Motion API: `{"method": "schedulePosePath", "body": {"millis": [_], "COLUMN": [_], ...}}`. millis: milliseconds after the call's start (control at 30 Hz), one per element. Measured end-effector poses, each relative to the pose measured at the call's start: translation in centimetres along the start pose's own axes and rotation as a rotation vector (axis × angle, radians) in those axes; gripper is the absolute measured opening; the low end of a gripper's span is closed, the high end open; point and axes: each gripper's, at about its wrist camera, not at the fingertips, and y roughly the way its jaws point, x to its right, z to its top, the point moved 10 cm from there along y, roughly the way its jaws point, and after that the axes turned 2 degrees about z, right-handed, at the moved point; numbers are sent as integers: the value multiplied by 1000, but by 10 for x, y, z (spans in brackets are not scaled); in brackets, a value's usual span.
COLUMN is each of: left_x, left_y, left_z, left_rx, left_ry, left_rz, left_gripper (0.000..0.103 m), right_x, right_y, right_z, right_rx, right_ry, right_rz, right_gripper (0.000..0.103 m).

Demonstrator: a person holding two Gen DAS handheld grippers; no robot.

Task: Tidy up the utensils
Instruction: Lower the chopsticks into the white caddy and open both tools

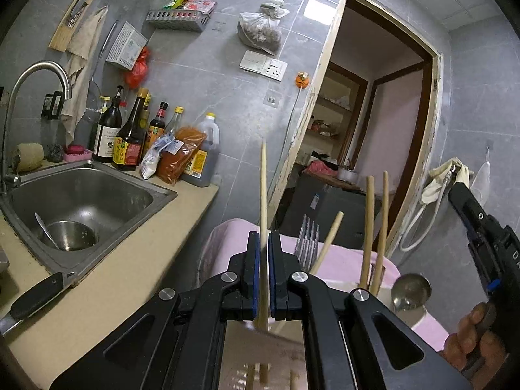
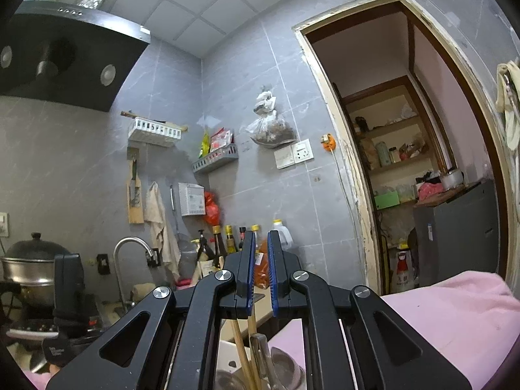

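Four wooden chopsticks showed in the left wrist view. One chopstick (image 1: 263, 191) was clamped between the blue pads of the left gripper (image 1: 264, 250), its long axis close to vertical, one end pointing up toward the wall and the other running down below the fingers. The other three stood just beyond: a leaning chopstick (image 1: 328, 240) tilted to the right, and a pair of chopsticks (image 1: 377, 227) nearly upright side by side, all with their lower ends down in a white holder (image 1: 383, 284). One fork (image 1: 307, 240) stood there too, tines up, and one metal ladle (image 1: 411, 291) showed its round bowl at the holder's right (its handle was hidden). A pink cloth (image 1: 344, 266) lay under and behind the holder.

The right gripper (image 2: 259, 260) had its jaws drawn almost together with nothing pinched between them; it sat above the holder, pointing slightly upward at the tiled wall.

On the counter to the left, one steel sink (image 1: 81, 195) held one colander (image 1: 68, 235), and one black-handled knife (image 1: 32, 299) lay near the sink's front corner.
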Motion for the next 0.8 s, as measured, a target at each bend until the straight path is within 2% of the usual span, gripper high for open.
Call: {"method": "schedulePosePath", "body": {"millis": [200,267,533,600,700,800], "left_x": [9,13,31,38,51,68], "left_y": [-11,-15,-29,-34,-43,-53], "left_z": [-6,-6,-5,-6,-5,-3], "left_rx": [-10,-11,-7,-6,7,23], "left_ry": [18,19,54,64,73,95], "left_rz": [-7,-8,-7,-12,-30,-28], "left_gripper": [12,19,26,31,39,53], "right_x": [8,13,31,34,40,45], "right_y": [-17,-22,-46,-53,-66,-78], "right_z": [-1,-1,-4,-2,2,6], "right_rx": [-29,-38,-68,-67,-62,-57], "right_ry": [-16,-11,-3,-8,-20,-25], "right_rz": [-19,-27,-75,-84,-100,-116], "right_gripper": [11,18,27,31,41,51]}}
